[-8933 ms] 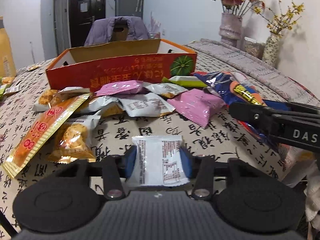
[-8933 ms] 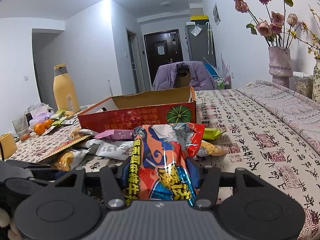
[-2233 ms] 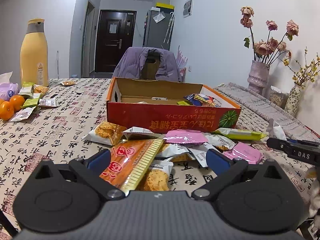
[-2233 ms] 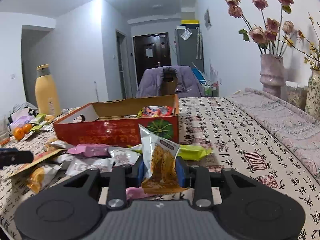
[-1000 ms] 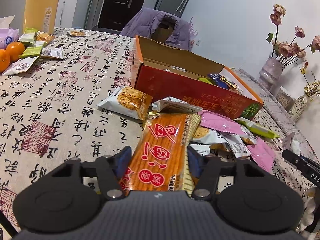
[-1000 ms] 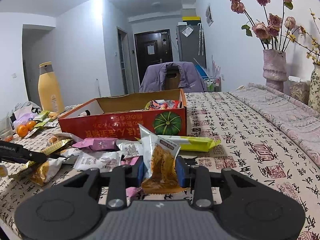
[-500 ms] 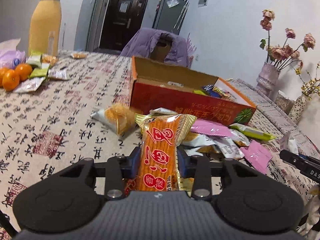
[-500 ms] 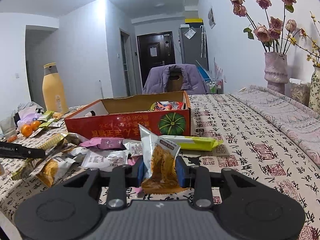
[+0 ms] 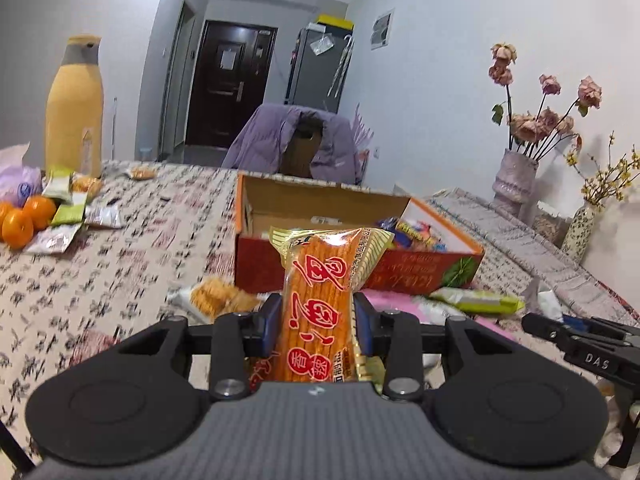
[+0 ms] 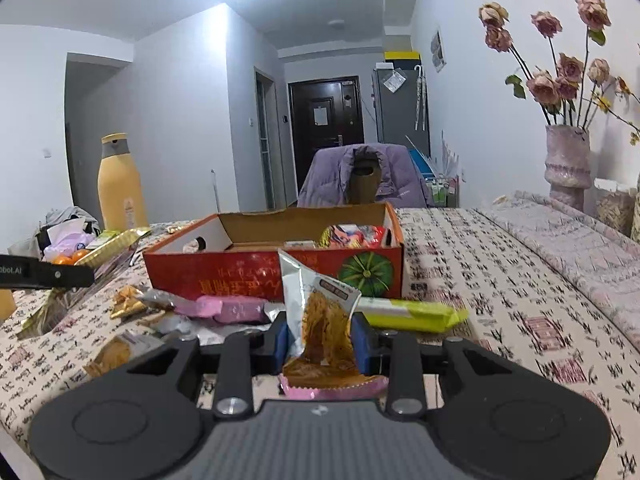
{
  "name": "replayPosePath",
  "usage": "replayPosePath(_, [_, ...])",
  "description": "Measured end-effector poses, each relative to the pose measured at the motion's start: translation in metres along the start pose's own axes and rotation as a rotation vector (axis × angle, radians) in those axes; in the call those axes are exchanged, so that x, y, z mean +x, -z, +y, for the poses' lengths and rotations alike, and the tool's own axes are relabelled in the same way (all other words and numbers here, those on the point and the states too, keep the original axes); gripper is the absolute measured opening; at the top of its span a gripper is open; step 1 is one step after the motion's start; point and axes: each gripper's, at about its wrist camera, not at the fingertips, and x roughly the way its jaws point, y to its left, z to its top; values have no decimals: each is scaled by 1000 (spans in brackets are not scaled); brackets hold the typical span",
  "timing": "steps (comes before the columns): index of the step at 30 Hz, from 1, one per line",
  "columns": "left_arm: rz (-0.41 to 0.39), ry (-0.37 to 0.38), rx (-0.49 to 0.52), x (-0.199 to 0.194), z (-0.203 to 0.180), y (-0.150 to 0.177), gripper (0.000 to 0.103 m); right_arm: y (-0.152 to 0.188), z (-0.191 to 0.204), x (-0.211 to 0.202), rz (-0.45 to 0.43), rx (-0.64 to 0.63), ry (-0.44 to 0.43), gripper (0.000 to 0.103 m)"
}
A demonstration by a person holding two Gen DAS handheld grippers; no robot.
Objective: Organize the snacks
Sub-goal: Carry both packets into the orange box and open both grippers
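My left gripper [image 9: 318, 330] is shut on a long orange snack packet [image 9: 320, 300] with red characters and gold edges, held above the table in front of the open red cardboard box [image 9: 400, 270]. The box holds several colourful snack bags. My right gripper [image 10: 320, 340] is shut on a small clear packet of brown noodle snack [image 10: 324, 316], low over the table before the same red box [image 10: 240, 276]. Loose snacks lie between the grippers and the box: a pink packet [image 10: 230, 306], a green bar [image 10: 408, 312] and a crispy snack bag [image 9: 218, 294].
A tall yellow bottle [image 9: 74, 108] stands at the far left with oranges [image 9: 24, 218] and small packets beside it. Two vases of flowers [image 9: 516, 178] stand at the right by a folded blanket. A chair with a purple jacket [image 9: 296, 140] is behind the table.
My left gripper closed on the orange packet and lifted it off the pile, tilting up so the box sits straight ahead. The right gripper kept its hold and stayed nearly still.
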Motion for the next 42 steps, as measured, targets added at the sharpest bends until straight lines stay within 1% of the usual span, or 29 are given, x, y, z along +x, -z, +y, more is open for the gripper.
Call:
replayPosePath(4, [-34, 2, 0, 6, -5, -16, 38, -13, 6, 8, -26, -5, -7, 31])
replayPosePath(11, [-93, -6, 0, 25, -15, -53, 38, -45, 20, 33, -82, -33, -23, 31])
replayPosePath(15, [-102, -12, -4, 46, -18, -73, 38, -66, 27, 53, -110, -57, -31, 31])
replayPosePath(18, [-102, -24, -12, 63, -20, -85, 38, -80, 32, 73, -113, -68, -36, 31])
replayPosePath(22, [-93, -35, -31, 87, -18, -99, 38, -96, 37, 102, -92, -73, -42, 31])
replayPosePath(27, [-77, -55, -44, 117, -15, -111, 38, -112, 42, 142, -45, -82, -35, 31])
replayPosePath(30, [-64, -82, -46, 135, -13, -115, 38, -116, 46, 167, -10, -88, -23, 31])
replayPosePath(36, [1, -130, -50, 171, -5, -107, 38, -106, 51, 208, 80, -100, 0, 31])
replayPosePath(39, [32, -144, -42, 184, -2, -100, 38, -97, 52, 218, 105, -109, 11, 31])
replayPosePath(42, [49, -149, -37, 192, -1, -93, 38, -91, 52, 220, 108, -112, 15, 32])
